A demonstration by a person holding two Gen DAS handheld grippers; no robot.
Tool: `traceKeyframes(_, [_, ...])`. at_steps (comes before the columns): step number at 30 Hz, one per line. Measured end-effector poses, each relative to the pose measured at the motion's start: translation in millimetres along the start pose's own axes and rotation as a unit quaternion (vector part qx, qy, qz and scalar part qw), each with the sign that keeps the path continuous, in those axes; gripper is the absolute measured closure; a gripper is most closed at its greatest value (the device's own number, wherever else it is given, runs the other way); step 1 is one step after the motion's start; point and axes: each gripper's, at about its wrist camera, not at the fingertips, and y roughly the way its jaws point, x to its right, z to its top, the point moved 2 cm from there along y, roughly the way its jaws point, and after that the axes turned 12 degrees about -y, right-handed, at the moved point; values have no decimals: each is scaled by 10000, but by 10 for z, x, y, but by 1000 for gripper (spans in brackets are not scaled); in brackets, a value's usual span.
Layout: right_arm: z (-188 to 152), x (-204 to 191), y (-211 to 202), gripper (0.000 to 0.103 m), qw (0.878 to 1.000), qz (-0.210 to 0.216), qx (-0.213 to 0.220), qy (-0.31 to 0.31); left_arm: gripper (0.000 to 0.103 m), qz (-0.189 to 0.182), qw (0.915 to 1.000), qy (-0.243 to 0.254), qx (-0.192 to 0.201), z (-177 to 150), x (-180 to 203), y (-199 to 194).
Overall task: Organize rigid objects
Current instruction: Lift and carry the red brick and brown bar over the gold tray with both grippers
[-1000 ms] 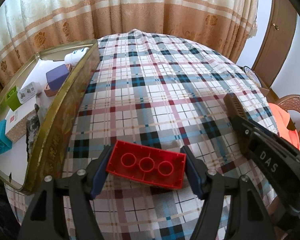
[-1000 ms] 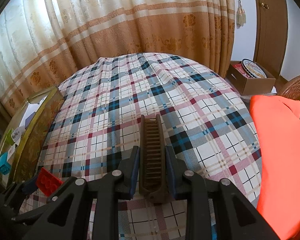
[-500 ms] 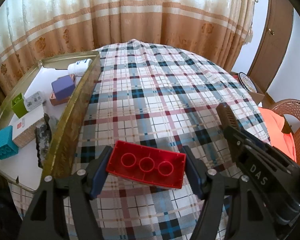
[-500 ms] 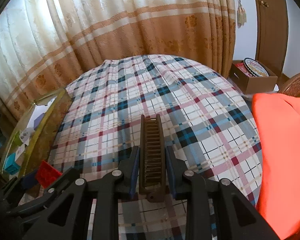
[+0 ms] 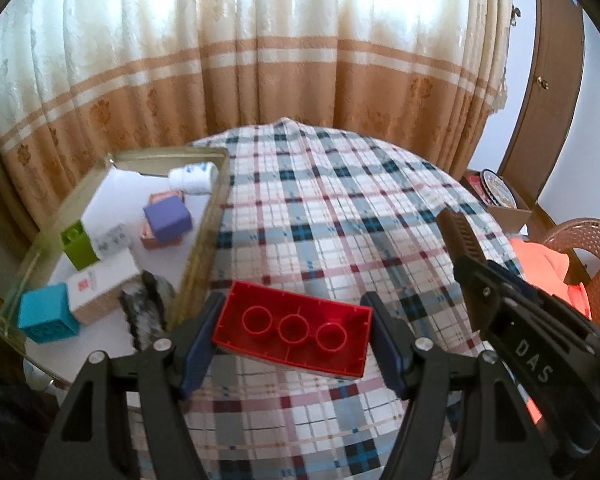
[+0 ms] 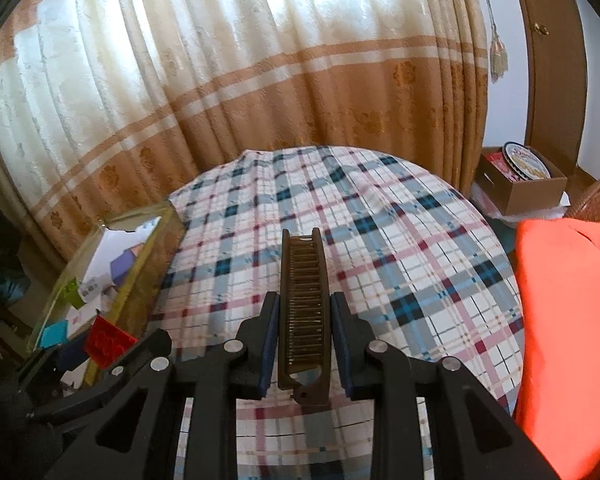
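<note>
Left gripper (image 5: pixel 292 330): clamped on the red brick (image 5: pixel 292 330) by its short ends, hollow underside up, held clear above the plaid cloth (image 5: pixel 340 208).
Right gripper (image 6: pixel 304 336): clamped on the brown folding comb (image 6: pixel 303 300), which lies lengthwise between the pads and sticks out ahead of them.
Gripper spacing: the two are side by side, the right one entering the left view at its lower right edge.
Gold tray (image 5: pixel 198 252): to the left of both, just beside the brick; it already holds a blue cube (image 5: pixel 46 318), a green block (image 5: pixel 78 246), a purple cube (image 5: pixel 168 220), a white bottle (image 5: pixel 192 176) and a small box (image 5: pixel 100 284).
Step in hand: carrying both pieces toward the tray, I judge.
Doing it well: lift the brick clear of the tray's near wall before moving left, and aim for bare white floor.
Comb: let the left go first so the arms don't cross.
</note>
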Motion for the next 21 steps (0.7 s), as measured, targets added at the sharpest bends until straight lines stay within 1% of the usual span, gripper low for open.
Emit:
traceKeyframes(7, [115, -175, -87, 75, 9997, 120, 155, -129, 34, 179, 9995, -188, 188, 171, -236, -77])
traceKeyframes(21, [287, -584, -142, 75, 9978, 329, 331, -480, 34, 330, 9980, -417, 338, 314, -593, -124])
